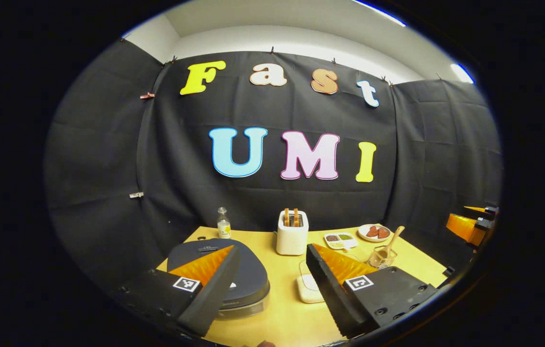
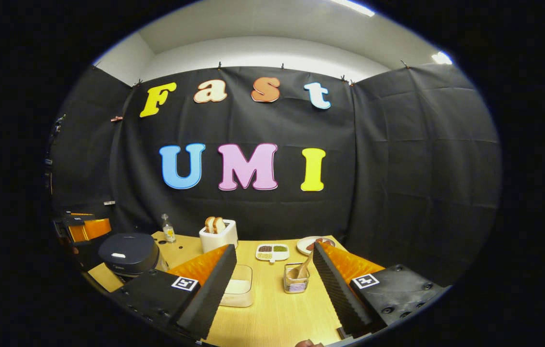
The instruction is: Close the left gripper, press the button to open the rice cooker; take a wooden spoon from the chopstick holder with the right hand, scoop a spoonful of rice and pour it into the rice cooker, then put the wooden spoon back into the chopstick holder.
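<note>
Now both tools spread wide (nothing held): left tool (image 1: 267,284) over lidded rice cooker (image 1: 245,284); right tool (image 2: 274,284) faces wooden spoon (image 2: 301,271).

Rice cooker (image 1: 219,279) partly behind left finger.

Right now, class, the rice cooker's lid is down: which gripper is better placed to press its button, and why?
Left. The left gripper hangs open just above the rice cooker, while the right gripper faces the chopstick holder.
</note>
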Demonstrator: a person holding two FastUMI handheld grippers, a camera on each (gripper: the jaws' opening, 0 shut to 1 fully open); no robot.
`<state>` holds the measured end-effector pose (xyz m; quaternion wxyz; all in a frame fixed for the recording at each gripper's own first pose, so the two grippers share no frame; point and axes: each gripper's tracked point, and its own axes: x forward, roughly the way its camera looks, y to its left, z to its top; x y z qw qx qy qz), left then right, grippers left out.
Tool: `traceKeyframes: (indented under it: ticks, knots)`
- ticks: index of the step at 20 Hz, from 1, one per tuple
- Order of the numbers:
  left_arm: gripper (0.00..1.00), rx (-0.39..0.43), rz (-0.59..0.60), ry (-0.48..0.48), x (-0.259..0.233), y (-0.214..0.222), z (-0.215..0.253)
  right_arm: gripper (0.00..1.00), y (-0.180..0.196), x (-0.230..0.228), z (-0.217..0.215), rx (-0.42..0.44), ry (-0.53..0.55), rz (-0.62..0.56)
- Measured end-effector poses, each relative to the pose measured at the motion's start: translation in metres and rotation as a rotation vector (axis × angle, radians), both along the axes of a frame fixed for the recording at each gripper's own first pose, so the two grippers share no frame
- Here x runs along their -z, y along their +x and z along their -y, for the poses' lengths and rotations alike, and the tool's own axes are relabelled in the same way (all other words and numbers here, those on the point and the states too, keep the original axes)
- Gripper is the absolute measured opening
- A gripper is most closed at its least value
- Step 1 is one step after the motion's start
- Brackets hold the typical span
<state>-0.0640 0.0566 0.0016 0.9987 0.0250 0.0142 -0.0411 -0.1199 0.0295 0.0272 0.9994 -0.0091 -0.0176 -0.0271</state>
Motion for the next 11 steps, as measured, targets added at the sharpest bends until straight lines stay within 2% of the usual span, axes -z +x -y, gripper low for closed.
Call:
traceKeyframes:
  ticks: [4, 7, 11]
  knots:
    - [0.94, 0.006, -0.004, -0.005, 0.002, -0.003, 0.006, 0.99, -0.005, 0.007, 0.022, 0.068, 0.024, -0.013]
    - [0.94, 0.028, -0.015, 0.002, 0.002, 0.0, 0.003, 0.99, -0.005, 0.006, 0.027, 0.064, 0.012, -0.015]
    - [0.95, 0.004, 0.0, 0.018, -0.003, 0.007, -0.008, 1.0, -0.003, 0.007, 0.024, 0.056, 0.017, -0.019]
